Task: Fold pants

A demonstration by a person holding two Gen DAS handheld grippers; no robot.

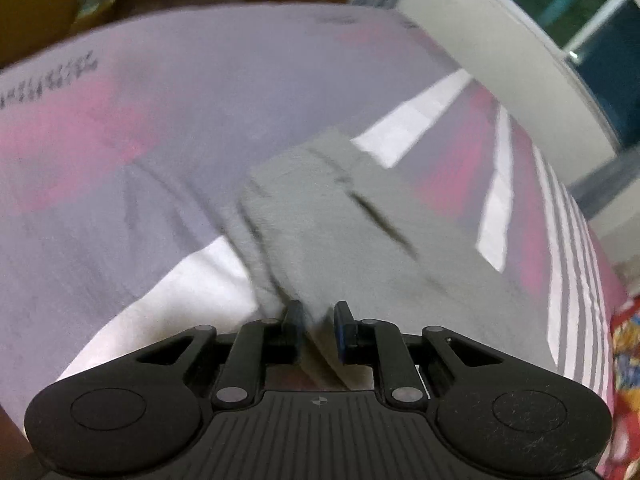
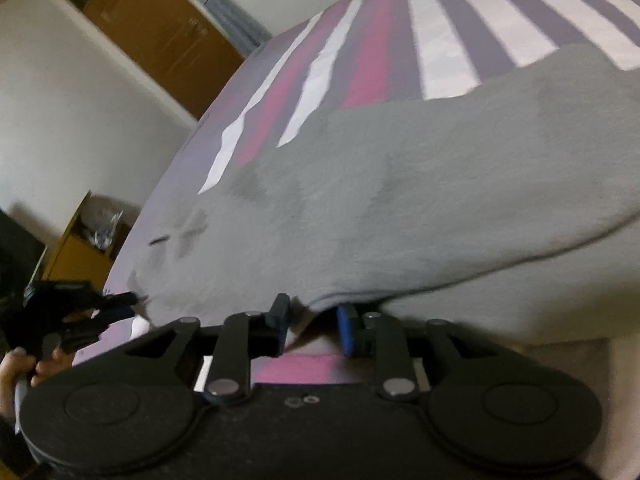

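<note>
Both black 2-finger grippers, left (image 1: 318, 322) and right (image 2: 312, 320), stood partly closed, each pinching an edge of soft grey fabric pants (image 2: 400, 208) over the striped pink-and-purple bedsheet (image 2: 440, 32).

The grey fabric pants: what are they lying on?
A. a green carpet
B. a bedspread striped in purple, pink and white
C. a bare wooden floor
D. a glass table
B: the grey fabric pants spread over the bedspread striped in purple, pink and white, stripes showing beyond their edge.
</note>
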